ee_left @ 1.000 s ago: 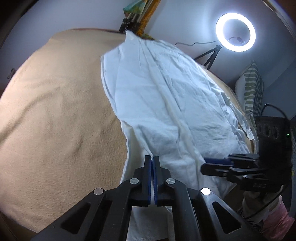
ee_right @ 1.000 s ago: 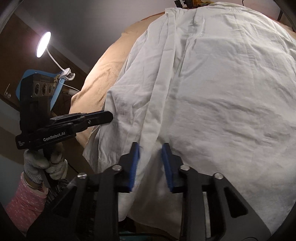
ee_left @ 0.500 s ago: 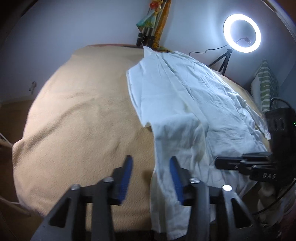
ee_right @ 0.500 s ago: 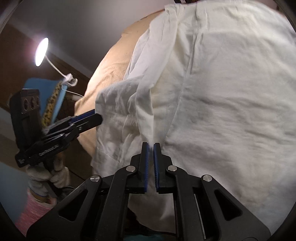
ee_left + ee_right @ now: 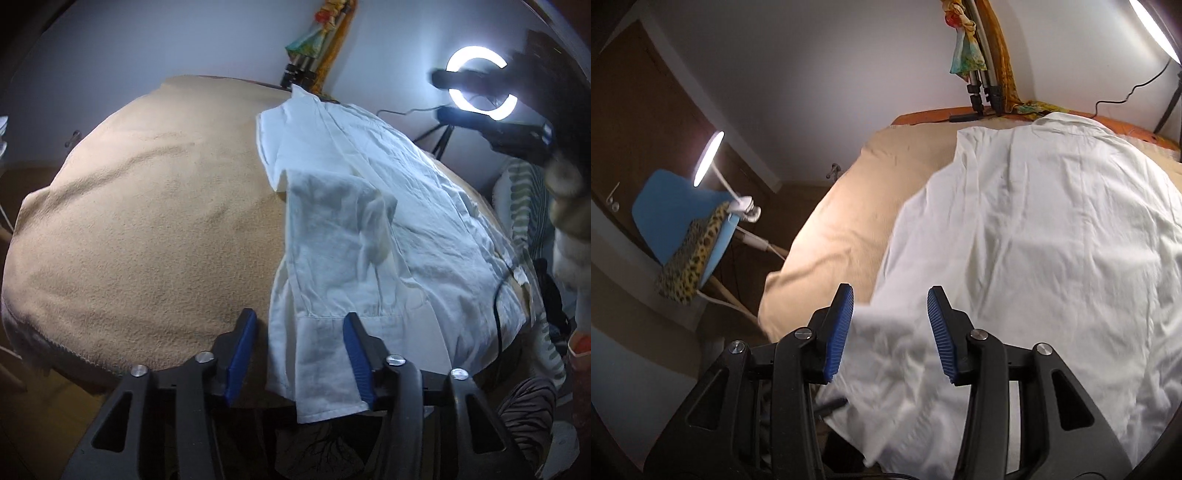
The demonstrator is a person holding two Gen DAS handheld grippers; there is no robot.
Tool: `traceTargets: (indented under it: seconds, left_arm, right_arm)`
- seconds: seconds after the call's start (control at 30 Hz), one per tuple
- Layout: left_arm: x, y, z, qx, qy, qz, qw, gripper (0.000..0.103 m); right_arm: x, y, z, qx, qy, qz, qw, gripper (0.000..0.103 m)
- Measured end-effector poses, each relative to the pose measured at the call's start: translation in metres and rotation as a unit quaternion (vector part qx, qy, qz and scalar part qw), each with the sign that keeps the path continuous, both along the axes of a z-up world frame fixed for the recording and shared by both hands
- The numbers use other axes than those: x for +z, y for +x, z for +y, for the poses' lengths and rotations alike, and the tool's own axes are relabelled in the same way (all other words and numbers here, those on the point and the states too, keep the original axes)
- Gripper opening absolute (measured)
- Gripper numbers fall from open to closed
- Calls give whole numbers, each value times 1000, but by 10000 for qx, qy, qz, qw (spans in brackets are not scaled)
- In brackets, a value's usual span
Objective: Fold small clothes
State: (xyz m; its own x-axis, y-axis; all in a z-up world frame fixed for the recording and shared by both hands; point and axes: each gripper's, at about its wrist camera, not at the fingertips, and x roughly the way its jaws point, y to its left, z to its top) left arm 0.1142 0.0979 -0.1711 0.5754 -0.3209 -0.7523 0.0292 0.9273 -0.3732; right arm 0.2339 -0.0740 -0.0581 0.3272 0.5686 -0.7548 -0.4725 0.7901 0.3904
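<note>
A white shirt (image 5: 373, 221) lies spread on a bed with a tan blanket (image 5: 155, 206). One sleeve (image 5: 325, 295) is folded back along the shirt's left side, and its cuff hangs over the near bed edge. My left gripper (image 5: 299, 347) is open and empty above that cuff. My right gripper (image 5: 890, 328) is open and empty above the shirt (image 5: 1034, 258) near its lower left corner. In the left wrist view the right gripper (image 5: 491, 99) shows blurred, raised at the upper right.
A ring light (image 5: 480, 88) on a tripod stands behind the bed. A striped pillow (image 5: 524, 199) lies at the right. A blue chair (image 5: 683, 221) with a leopard-print cushion and a clip lamp (image 5: 709, 155) stand left of the bed. Tripod legs (image 5: 982, 88) stand at the head.
Both grippers let go of the shirt and opened. The sleeve now lies folded along the shirt. The right gripper rose up and away; the left pulled back toward the near bed edge.
</note>
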Motion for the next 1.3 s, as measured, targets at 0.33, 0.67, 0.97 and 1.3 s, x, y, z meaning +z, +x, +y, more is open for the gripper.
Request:
traceTargets:
  seconds: [0.33,0.67,0.97,1.3]
  left_arm:
    - [-4,2,8,-6,-141,-21,9999,14]
    - [-3,0,8,-221,-215,-47,9995,4]
    - [-4,-12,30,-123,-501,18,9987,0]
    - [-2,-11,25,-38,-449,-14,9990,43]
  right_arm:
    - [-45,109,100,-467,-809,397,9948,60]
    - [-109,186,126,-1254,-2122,860,9653,57]
    - [-101,202,84,-1405,-1321,921,9769,5]
    - [-97,202,43,-1592,-367,1164,9797,5]
